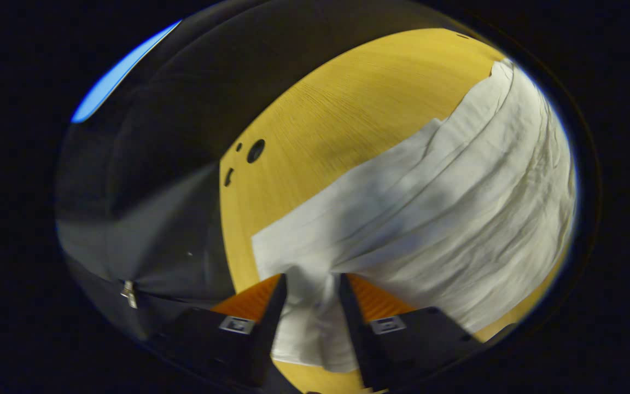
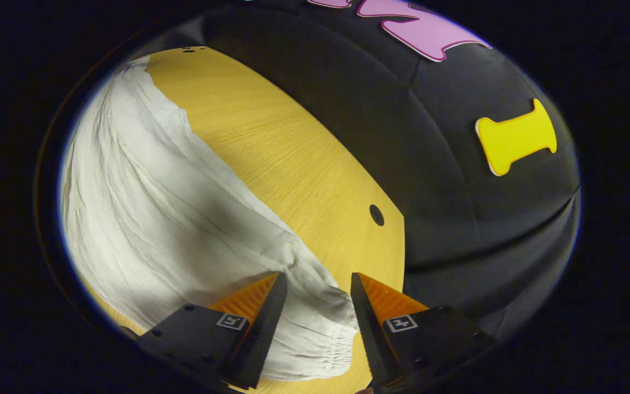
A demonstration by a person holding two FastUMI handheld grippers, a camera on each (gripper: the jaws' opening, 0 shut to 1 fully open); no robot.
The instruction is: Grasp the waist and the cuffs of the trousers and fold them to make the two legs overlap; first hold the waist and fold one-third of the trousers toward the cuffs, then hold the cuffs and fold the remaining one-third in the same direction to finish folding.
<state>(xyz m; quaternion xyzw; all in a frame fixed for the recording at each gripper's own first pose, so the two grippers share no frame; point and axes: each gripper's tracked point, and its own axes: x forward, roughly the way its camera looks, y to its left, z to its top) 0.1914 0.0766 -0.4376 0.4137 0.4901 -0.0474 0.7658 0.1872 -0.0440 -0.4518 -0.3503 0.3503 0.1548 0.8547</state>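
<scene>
White crinkled trousers (image 1: 457,197) lie spread along a yellow wooden table (image 1: 337,109), running away from me. In the left gripper view my left gripper (image 1: 312,279) is at the near left corner of the cloth. A bunched fold is pinched between its fingers, and creases fan out from that spot. In the right gripper view the trousers (image 2: 145,219) fill the left side. My right gripper (image 2: 315,279) is shut on the gathered elastic waist (image 2: 315,334) at the near right corner, where the cloth bulges up just ahead of the tips.
Small round holes (image 1: 255,150) mark the table near its left edge, and another hole (image 2: 376,214) sits near the right edge. Black booth cloth (image 2: 484,219) hangs close beyond both table edges. Bare tabletop (image 2: 271,142) lies right of the trousers.
</scene>
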